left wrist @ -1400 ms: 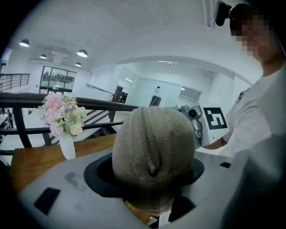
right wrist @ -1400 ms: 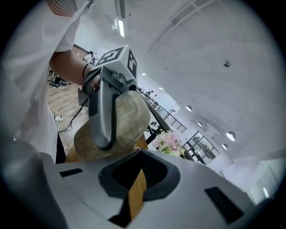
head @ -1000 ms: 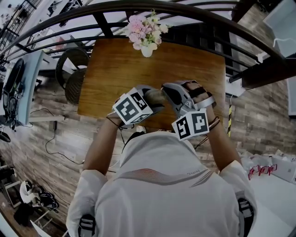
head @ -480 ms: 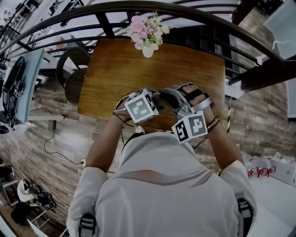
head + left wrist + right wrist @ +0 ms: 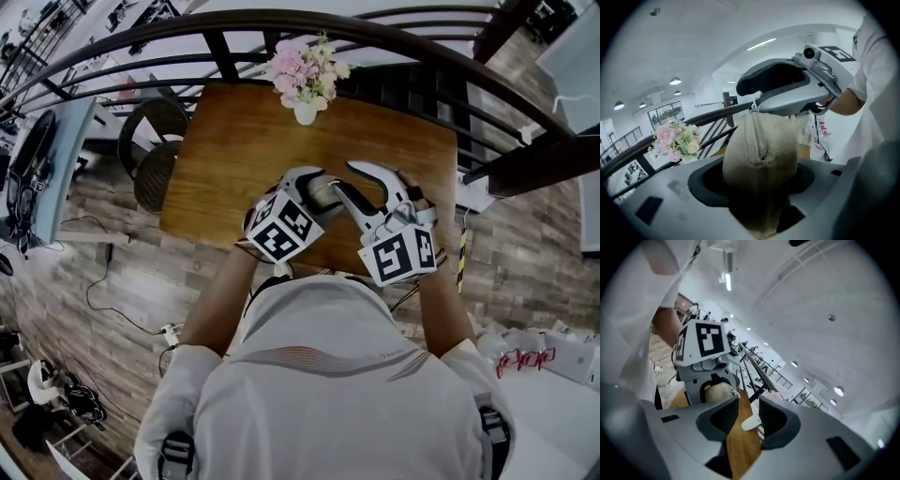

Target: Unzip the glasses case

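Observation:
A beige fabric glasses case (image 5: 759,154) stands on end between the jaws of my left gripper (image 5: 759,176), which is shut on it. Its zipper (image 5: 755,136) runs up the side facing the camera, and the pull (image 5: 753,108) sits at the top, right under my right gripper's (image 5: 787,89) jaws. In the head view, the left gripper (image 5: 309,192) holds the case (image 5: 324,194) above the wooden table (image 5: 234,141) near its front edge. My right gripper (image 5: 343,176) is just right of the case. Its jaws are opening. Between them the right gripper view (image 5: 749,406) shows only table.
A white vase of pink flowers (image 5: 305,80) stands at the table's far edge. A dark curved railing (image 5: 281,23) runs behind the table. A round wicker chair (image 5: 150,155) sits to the left, and the person's white-shirted body (image 5: 328,394) is close to the front edge.
My right gripper's jaws have parted from shut. Both hands have shifted slightly right and up, and the left gripper has turned with the case still in it.

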